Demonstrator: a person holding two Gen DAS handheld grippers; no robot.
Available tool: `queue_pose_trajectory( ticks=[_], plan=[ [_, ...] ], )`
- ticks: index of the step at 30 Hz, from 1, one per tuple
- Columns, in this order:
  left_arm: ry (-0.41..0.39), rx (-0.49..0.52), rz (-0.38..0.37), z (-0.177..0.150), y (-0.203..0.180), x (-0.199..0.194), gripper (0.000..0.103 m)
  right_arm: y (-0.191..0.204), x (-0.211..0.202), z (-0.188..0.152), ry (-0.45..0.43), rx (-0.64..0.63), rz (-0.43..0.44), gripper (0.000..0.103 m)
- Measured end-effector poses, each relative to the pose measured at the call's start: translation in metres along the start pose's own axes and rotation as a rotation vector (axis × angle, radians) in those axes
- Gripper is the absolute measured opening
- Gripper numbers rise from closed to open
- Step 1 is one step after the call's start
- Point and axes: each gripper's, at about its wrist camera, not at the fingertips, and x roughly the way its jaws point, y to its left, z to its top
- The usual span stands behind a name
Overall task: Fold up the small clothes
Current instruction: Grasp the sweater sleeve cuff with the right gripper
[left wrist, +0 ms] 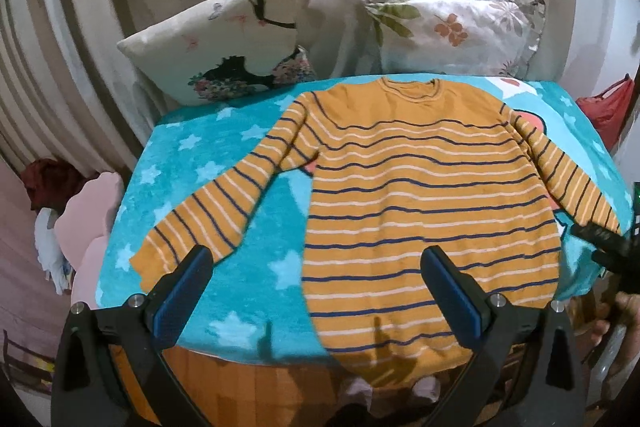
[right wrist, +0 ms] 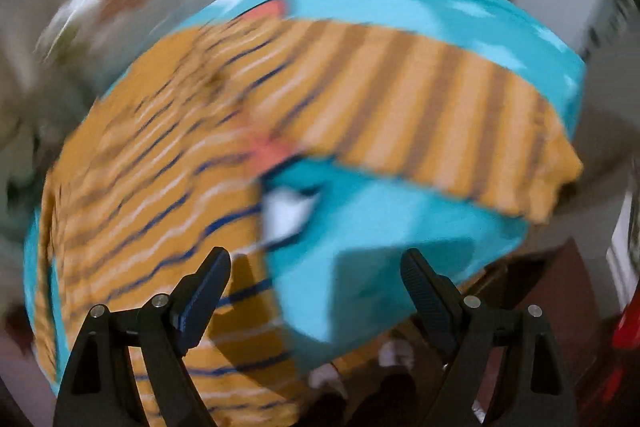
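Meanwhile, from the left wrist we see the striped sweater (left wrist: 424,195) flat on the star blanket (left wrist: 192,187), collar toward the pillows (left wrist: 224,39), its long axis straight ahead; our left gripper (left wrist: 316,291), fingers apart and empty, hovers over the near edge beside the hem. From the blurred right wrist, our right gripper (right wrist: 316,291), also apart and empty, faces the sweater's right sleeve (right wrist: 440,123), apparently nearer it.

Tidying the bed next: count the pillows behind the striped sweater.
2. A bird-print pillow leans at the back left; a floral pillow sits at the back right, both beyond the sweater. Others may lie out of view.
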Motion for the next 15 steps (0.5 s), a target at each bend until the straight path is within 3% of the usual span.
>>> queue_pose_trajectory(
  ticks=[4, 10, 15],
  plan=[
    [0.001, 0.009, 0.004, 0.006, -0.023, 0.000, 0.103, -0.065, 0.009, 0.024, 0.029, 0.210, 0.101, 0.093],
    [0.007, -0.020, 0.022, 0.011, -0.046, 0.000, 0.103, -0.133, 0.024, 0.046, 0.063, 0.417, 0.140, 0.090],
    [0.019, -0.044, 0.036, 0.010, -0.064, -0.001, 0.103, -0.144, 0.025, 0.061, 0.102, 0.345, 0.123, 0.076]
  ],
)
